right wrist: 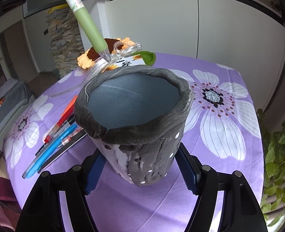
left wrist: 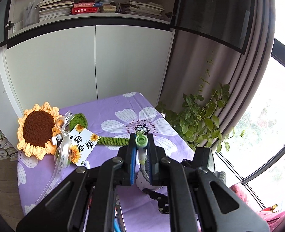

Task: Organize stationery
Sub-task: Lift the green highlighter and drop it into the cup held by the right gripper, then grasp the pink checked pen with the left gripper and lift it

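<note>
Left tongs were clamped on the green pen above the grey cup, right tongs hugging the cup, so next I'd guess lowering it tip-first inside.

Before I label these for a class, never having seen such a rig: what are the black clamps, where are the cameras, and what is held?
The black clamps are two hand-held grippers, one in each of a person's hands; no robot arm is involved. Each carries a wide-angle camera looking along its fingers, so each picture shows its own gripper at the bottom.

The left view shows the left gripper shut on a green pen, seen end-on. The right view shows the right gripper with its blue pads against the sides of a grey pot. The pen's tip hangs above the pot's far rim, not yet inside.

On the purple flowered cloth lie more pens left of the pot, and a crocheted sunflower with a ribbon and card.
</note>
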`<state>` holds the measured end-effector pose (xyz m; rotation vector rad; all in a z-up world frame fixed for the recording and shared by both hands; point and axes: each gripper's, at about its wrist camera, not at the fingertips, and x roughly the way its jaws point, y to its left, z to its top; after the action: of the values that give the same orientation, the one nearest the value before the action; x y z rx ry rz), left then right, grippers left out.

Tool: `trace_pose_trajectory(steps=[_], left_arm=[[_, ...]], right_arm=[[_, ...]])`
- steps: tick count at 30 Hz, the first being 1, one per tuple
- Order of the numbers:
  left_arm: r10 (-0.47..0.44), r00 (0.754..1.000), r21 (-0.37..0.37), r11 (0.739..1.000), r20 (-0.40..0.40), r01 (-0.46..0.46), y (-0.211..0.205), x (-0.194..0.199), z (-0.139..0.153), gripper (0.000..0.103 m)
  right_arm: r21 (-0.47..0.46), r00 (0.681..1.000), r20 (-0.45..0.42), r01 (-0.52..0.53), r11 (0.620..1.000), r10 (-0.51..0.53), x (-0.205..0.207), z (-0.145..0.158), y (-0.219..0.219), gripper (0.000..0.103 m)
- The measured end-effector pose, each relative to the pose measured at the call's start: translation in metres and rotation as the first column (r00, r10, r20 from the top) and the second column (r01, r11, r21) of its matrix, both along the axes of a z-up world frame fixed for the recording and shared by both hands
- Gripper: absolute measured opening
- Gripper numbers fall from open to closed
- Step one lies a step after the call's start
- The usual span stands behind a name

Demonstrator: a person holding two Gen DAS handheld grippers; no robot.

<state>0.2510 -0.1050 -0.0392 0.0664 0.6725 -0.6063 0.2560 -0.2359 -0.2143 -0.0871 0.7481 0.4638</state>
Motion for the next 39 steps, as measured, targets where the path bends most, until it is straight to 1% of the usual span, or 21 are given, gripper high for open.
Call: trace_pose_trajectory(steps=[2,5,9,12,18,21,25,27,29,31,33,36,39], left_arm=[[-0.02,1.0,0.011,1.0,-0.002,0.02,-0.008,-0.002,-0.002,0.008],[-0.048,0.999,0.039,0.998,-0.025,0.049,-0.018,-0.002,-0.012,0.008],[-0.051,0.998,0.1,0.994,-0.033,0.054,-0.029,-0.001,-0.029,0.008],[-0.057,0.996,0.121,0.991,-0.072,0.065,-0.031,0.003,-0.044,0.008],[-0.04,0.99,0.161,0.985,-0.135,0.061,-0.03,0.008,-0.069,0.008],[-0.036,0.989,0.165,0.984,-0.146,0.061,-0.029,0.009,-0.072,0.009],[-0.035,0.991,0.175,0.983,-0.132,0.058,-0.03,0.006,-0.071,0.01],[-0.034,0.991,0.176,0.983,-0.128,0.057,-0.029,0.005,-0.07,0.013],[-0.02,0.993,0.166,0.985,-0.116,0.039,-0.023,0.005,-0.065,0.019],[0.015,0.995,0.144,0.99,-0.097,0.0,-0.01,0.008,-0.06,0.029],[0.068,0.993,0.132,0.99,-0.1,-0.055,0.004,0.015,-0.06,0.033],[0.147,0.98,0.162,0.979,-0.132,-0.125,0.019,0.029,-0.074,0.033],[0.171,0.965,0.211,0.969,-0.198,-0.128,0.02,0.043,-0.102,0.031]], right_arm=[[0.001,1.0,0.0,0.0,1.0,0.0,0.0,0.0,0.0,0.072],[0.001,1.0,-0.001,0.0,1.0,0.0,0.0,0.0,0.0,0.072],[0.004,1.0,-0.004,-0.001,1.0,0.001,0.001,0.0,0.0,0.072],[0.004,1.0,-0.004,-0.001,1.0,0.001,0.001,0.0,-0.001,0.072],[-0.007,1.0,-0.016,-0.006,1.0,0.006,0.002,-0.002,0.0,0.072],[-0.014,1.0,-0.025,-0.015,1.0,0.015,0.003,-0.003,0.002,0.072],[-0.019,0.999,-0.028,-0.019,1.0,0.019,0.003,-0.004,0.003,0.072],[-0.019,0.999,-0.031,-0.019,1.0,0.019,0.003,-0.004,0.002,0.072],[-0.019,0.999,-0.032,-0.019,1.0,0.019,0.003,-0.004,0.002,0.072],[-0.018,0.999,-0.031,-0.02,1.0,0.019,0.003,-0.004,0.002,0.072],[-0.017,0.999,-0.032,-0.02,1.0,0.019,0.003,-0.004,0.002,0.072],[-0.017,0.999,-0.032,-0.02,1.0,0.019,0.004,-0.003,0.001,0.072],[-0.02,0.999,-0.031,-0.02,1.0,0.02,0.004,-0.003,0.002,0.072]])
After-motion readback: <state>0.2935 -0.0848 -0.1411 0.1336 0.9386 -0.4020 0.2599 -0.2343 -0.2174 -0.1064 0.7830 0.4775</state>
